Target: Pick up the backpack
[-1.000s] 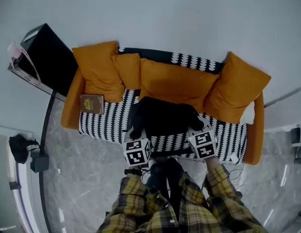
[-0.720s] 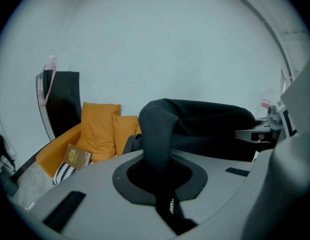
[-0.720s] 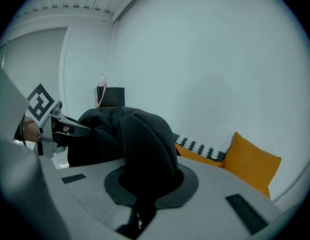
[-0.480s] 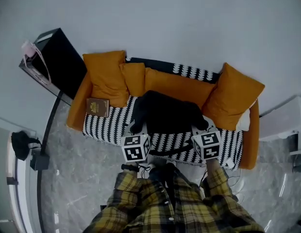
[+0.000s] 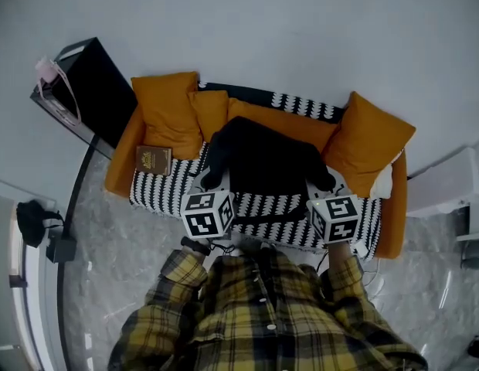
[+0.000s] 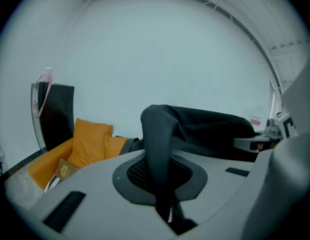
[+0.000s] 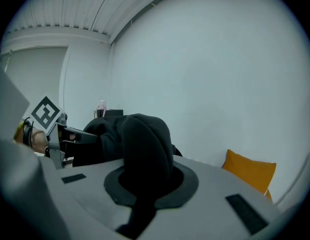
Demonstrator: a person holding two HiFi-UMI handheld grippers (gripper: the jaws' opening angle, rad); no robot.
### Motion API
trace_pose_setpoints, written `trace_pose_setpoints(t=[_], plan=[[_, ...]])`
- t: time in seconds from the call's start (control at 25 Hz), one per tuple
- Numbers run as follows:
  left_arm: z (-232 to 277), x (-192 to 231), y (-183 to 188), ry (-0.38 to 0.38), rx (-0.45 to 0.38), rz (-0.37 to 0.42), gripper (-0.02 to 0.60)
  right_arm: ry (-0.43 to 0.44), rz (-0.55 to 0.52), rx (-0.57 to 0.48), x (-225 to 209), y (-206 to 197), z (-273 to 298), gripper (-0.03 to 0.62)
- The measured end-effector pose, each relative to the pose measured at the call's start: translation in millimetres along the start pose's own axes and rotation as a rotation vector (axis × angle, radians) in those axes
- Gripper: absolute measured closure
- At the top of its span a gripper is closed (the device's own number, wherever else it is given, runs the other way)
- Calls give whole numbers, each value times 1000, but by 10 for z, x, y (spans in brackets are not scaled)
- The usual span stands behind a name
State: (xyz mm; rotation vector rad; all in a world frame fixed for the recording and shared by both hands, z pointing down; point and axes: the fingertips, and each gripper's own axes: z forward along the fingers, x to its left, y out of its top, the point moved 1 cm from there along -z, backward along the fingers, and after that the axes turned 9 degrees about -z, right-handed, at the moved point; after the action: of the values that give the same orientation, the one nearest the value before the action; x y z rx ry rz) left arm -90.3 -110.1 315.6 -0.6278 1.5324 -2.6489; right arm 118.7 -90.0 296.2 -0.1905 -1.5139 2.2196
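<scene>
Since the earlier frames the black backpack (image 5: 263,165) has been raised off the striped sofa (image 5: 158,195), nearer the head camera. It is held above the middle of the seat, with its long axis lying left to right and roughly level. Folds of its fabric are pinched at the left end by the left gripper (image 6: 159,184) and at the right end by the right gripper (image 7: 142,189).

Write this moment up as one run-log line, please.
left claw: shut on black fabric backpack | right claw: shut on backpack | backpack: held up over orange cushioned sofa | status: pickup under way
</scene>
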Motion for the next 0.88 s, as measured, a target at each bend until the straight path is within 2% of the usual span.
trace_pose_setpoints(t=[0.24, 0.44, 0.88], plan=[[-72, -215, 88, -68, 2, 46, 545, -20, -12, -44, -54, 155, -179, 563], [-204, -315, 149, -128, 5, 128, 545, -28, -31, -78, -101, 243, -357, 563], [-274, -404, 245, -158, -11, 125, 545, -21, -43, -104, -157, 326, -492, 563]])
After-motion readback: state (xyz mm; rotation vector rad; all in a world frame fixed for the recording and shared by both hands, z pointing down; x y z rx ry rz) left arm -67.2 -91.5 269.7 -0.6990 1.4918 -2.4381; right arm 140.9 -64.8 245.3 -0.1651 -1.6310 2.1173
